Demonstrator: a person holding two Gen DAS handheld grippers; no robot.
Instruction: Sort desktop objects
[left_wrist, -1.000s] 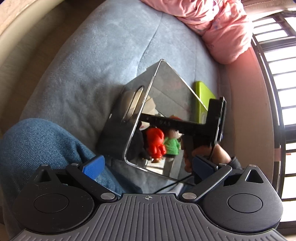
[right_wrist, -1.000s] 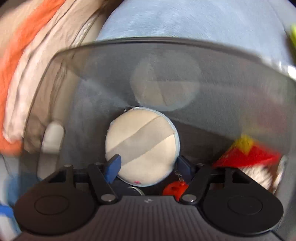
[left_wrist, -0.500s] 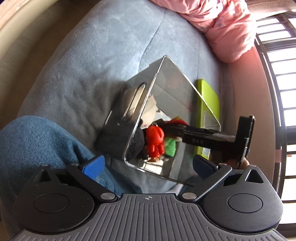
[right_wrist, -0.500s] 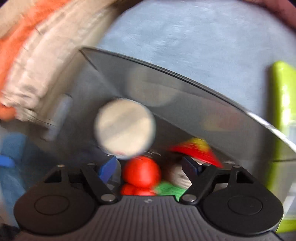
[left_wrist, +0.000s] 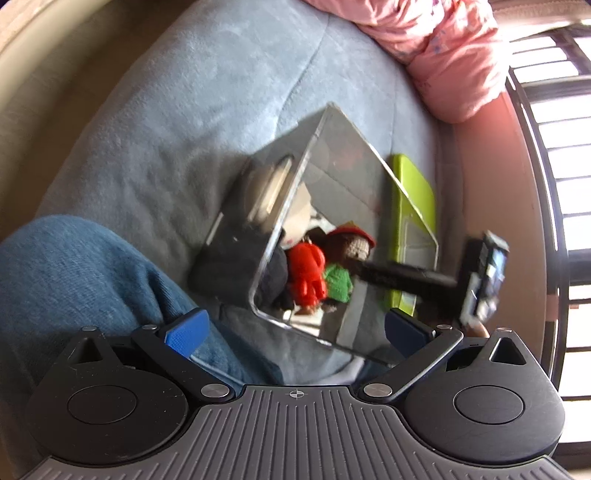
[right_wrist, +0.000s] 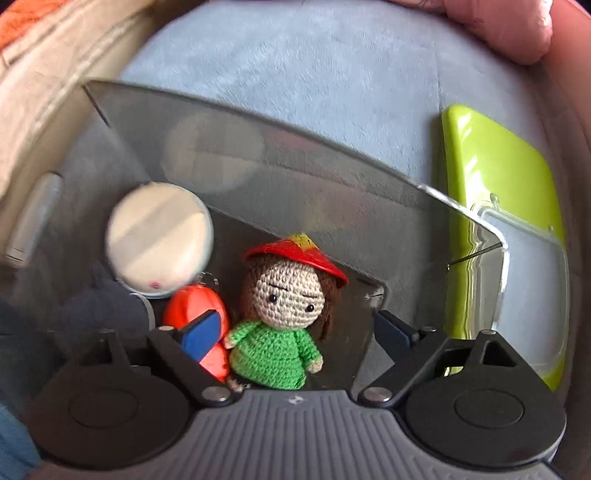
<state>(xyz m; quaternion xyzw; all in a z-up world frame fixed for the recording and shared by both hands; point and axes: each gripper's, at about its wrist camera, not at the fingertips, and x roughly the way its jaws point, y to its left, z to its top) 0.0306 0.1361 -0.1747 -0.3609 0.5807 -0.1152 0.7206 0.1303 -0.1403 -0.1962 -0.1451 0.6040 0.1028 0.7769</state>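
A smoky clear plastic box lies on a blue-grey cushion. Inside it are a crocheted doll with a red hat and green dress, a red figure and a round white case. My right gripper is open and empty, just outside the box's open side, facing the doll. It shows in the left wrist view to the right of the box. My left gripper is open and empty, below the box.
A lime green lidded box lies right of the clear box. A pink quilt is bunched at the top right. A leg in blue jeans is at the left. A window with bars is far right.
My right gripper let go of the round white case inside the box and pulled back out to the right. The left gripper stayed put.
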